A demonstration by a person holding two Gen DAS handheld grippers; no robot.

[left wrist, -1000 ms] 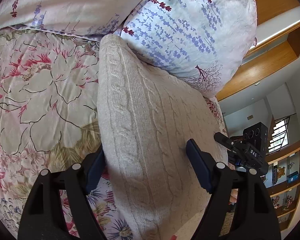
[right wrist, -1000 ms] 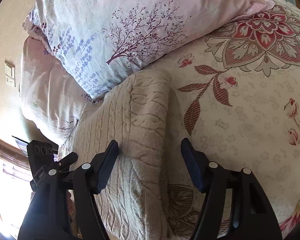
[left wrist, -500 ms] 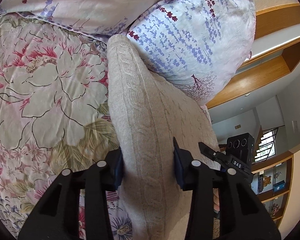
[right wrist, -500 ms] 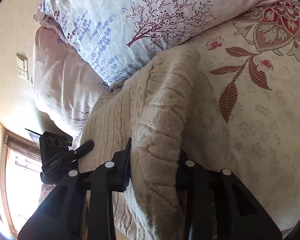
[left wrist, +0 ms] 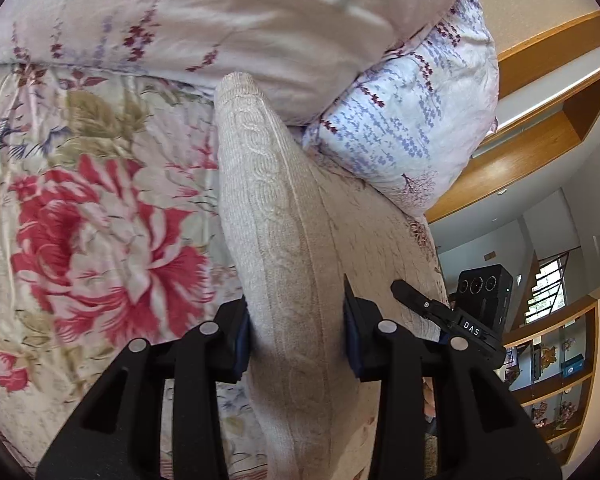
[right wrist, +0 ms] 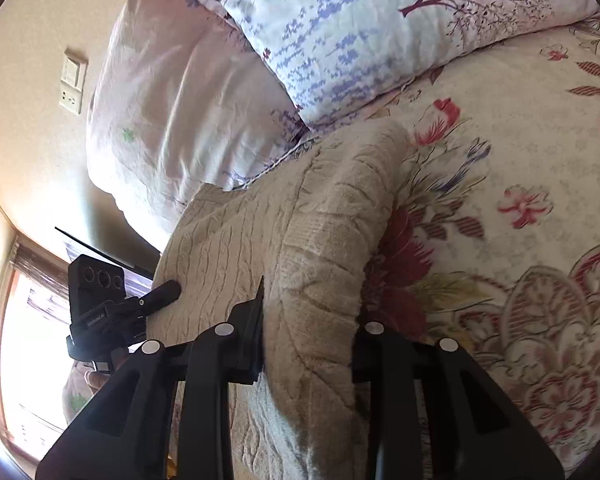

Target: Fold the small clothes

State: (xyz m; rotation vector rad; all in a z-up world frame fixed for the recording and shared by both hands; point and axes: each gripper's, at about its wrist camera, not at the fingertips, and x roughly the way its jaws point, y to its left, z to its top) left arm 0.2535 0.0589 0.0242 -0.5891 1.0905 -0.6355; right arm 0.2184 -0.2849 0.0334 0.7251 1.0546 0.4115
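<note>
Currently one beige cable-knit sweater (left wrist: 284,264) lies on the bed's floral quilt (left wrist: 100,240), its far end reaching up against the pillows at the head of the bed. Two grippers work on it, one at each side edge of the garment.

From the left wrist view, the left gripper (left wrist: 296,332) has its two fingers (left wrist: 238,340) clamped on a raised ridge of the knit, with blue pads pressed into the fabric on both sides. Its jaws have just been closing, and the sweater's fold sits between them. Beyond this ridge the rest of the garment spreads toward the other gripper (left wrist: 452,312), whose black body and camera block with three lenses show at the sweater's far side.

From the right wrist view, the right gripper (right wrist: 312,340) is likewise closed on the sweater (right wrist: 320,248): a thick bunched roll of knit fills the gap between its two fingers (right wrist: 252,336), which squeeze it from either side. These jaws too have just been closing around the cloth. The left gripper (right wrist: 112,312) shows here across the garment, its tip resting at the knit.

Two pillows are in view, stacked near the head of the bed: one pale pink (right wrist: 172,112), one white with lavender sprigs and a dark red tree print (right wrist: 360,32). One wall switch plate (right wrist: 73,86) sits on the cream wall behind them. Wooden shelving (left wrist: 556,384) stands in the room past the bed's edge.
</note>
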